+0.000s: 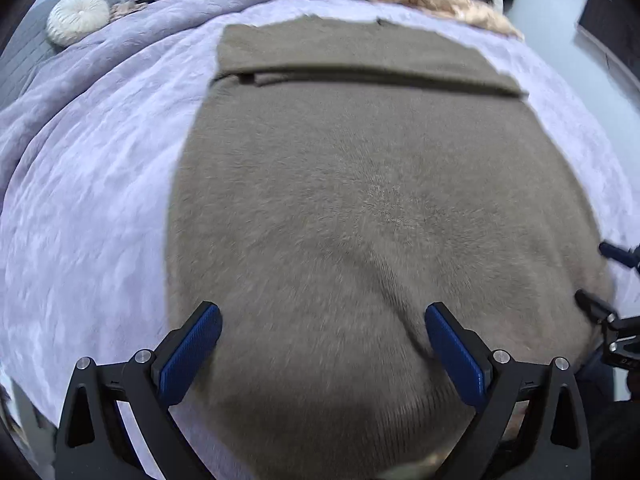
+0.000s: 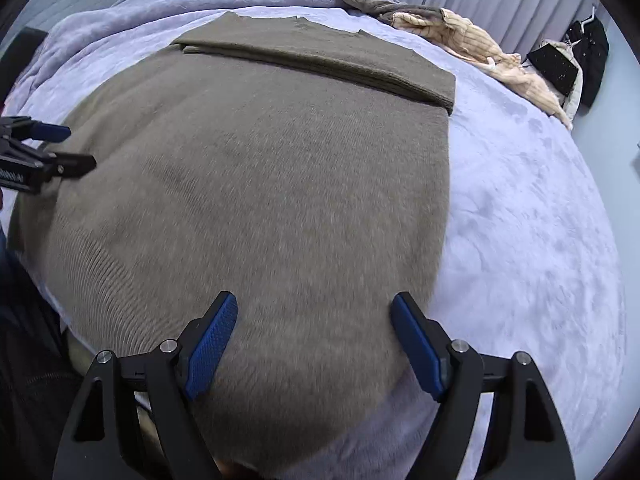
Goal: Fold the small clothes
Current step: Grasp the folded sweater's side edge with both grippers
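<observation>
Bed (image 1: 80,184): a pale lilac quilted cover was seen spread over it, filling most of both views.
Sweater (image 1: 360,200): a grey-brown knit was laid flat on the bed cover, with a band folded over across its far end; its near hem was seen below both grippers.
Pile of clothes (image 2: 472,44): brown and cream garments were left heaped at the far edge of the bed, well apart from the sweater.
Round cushion (image 1: 78,18): a white one was set at the far left corner of the bed.
Left gripper (image 1: 323,354): it was held above the near part of the sweater, jaws spread wide, nothing gripped between the blue pads (image 1: 192,356).
Right gripper (image 2: 314,346): it was held above the sweater's near right part, jaws wide apart, the pads kept clear of the knit.
</observation>
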